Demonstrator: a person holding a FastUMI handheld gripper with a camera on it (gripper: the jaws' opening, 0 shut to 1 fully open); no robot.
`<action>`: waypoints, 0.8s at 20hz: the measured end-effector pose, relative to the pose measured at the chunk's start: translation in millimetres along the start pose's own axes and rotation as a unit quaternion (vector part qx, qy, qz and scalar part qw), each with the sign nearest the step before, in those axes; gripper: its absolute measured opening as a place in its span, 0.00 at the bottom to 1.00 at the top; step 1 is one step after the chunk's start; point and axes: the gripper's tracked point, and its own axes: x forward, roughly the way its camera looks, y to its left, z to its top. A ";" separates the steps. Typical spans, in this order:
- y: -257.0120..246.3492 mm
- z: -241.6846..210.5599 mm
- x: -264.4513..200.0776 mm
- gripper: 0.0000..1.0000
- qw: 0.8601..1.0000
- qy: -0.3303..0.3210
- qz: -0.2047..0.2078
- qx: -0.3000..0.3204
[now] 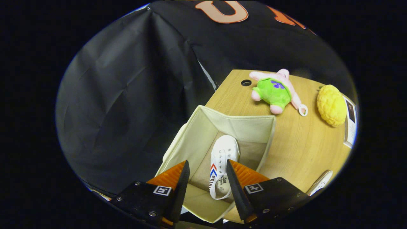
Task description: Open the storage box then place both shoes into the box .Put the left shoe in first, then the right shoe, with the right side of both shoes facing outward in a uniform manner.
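Observation:
A cream fabric storage box [197,133] stands open on the wooden table, seen from above. One white sneaker [222,159] with red and blue chevrons lies on its side on the box floor, toe pointing away from me. My gripper [206,173] hovers above the box, open, with its fingers apart on either side of the shoe's heel and nothing pressed between them. The toe of a second white shoe [321,183] peeks out on the table beyond the right finger.
A pink and green plush toy [275,92] and a yellow bumpy plush [331,105] lie on the far part of the table [302,143]. A cable hole [246,82] sits near the back edge. A card [349,124] lies at the far right. Black cloth wall stands left.

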 end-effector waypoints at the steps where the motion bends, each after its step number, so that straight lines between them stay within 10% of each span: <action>1: -7.9 1.0 -10.5 0.75 1.000 -0.007 -0.006 -0.001; 5: -37.2 2.0 -52.3 0.93 0.999 -0.043 -0.026 0.012; 16: -218.0 -78.2 -137.2 0.97 0.973 -0.075 -0.200 0.089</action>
